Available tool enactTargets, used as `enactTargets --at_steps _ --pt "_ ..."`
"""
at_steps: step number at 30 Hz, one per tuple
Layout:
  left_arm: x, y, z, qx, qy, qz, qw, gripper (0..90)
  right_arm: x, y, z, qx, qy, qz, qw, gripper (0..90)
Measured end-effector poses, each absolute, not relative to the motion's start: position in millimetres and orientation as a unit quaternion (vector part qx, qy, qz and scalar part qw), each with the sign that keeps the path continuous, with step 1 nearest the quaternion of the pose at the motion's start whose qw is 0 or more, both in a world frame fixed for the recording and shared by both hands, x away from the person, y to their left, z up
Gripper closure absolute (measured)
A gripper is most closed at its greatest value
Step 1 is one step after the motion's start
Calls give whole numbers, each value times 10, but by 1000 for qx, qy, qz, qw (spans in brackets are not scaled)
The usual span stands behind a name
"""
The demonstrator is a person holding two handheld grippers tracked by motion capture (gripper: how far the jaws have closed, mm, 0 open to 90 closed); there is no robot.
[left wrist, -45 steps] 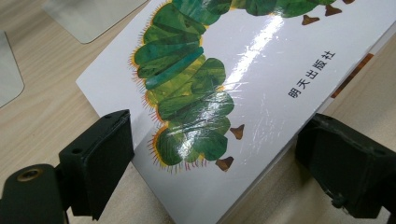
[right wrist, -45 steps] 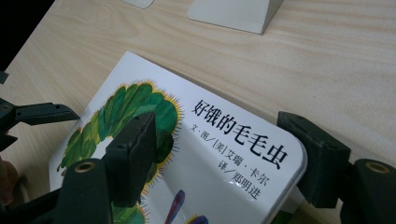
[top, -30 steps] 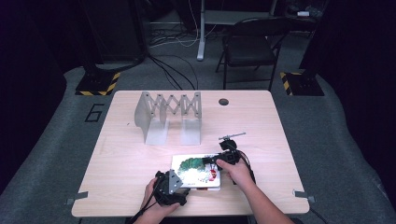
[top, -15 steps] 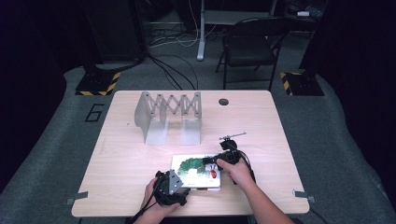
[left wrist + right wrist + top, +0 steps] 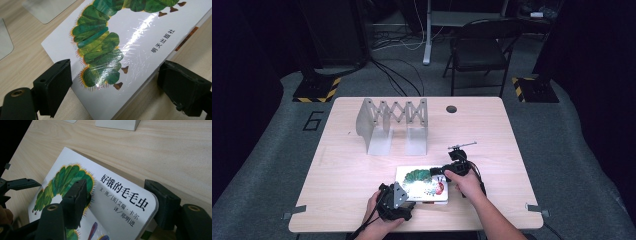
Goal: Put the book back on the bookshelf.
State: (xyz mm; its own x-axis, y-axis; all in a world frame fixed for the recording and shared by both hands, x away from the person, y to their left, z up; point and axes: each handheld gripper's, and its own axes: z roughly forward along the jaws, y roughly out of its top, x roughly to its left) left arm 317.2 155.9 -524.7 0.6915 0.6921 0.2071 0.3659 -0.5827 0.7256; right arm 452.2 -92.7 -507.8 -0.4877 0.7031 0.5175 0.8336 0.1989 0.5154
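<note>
Hands are working together on a caterpillar picture book (image 5: 422,183) that is lying flat near the front edge of the wooden table (image 5: 362,165). The right gripper (image 5: 117,205) is sitting over a top corner of the book, with one jaw above the cover and one past the edge; its jaws have just been closing, but they are not pinching yet. The left gripper (image 5: 115,82) is waiting at the near corner with its jaws wide apart on both sides of the book. To do this well, the right jaws should be sliding under the cover only, squeezing gently, while the left gripper is keeping the book from slipping toward the grey folding rack (image 5: 393,122).
</note>
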Motion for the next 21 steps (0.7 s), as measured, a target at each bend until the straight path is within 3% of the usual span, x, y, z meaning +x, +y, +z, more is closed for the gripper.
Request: enactTargets --at_steps 21 --pt "3180 1695 -5129 860 330 211 328 180 4521 -936 -5087 -495 -771 -392 78 369"
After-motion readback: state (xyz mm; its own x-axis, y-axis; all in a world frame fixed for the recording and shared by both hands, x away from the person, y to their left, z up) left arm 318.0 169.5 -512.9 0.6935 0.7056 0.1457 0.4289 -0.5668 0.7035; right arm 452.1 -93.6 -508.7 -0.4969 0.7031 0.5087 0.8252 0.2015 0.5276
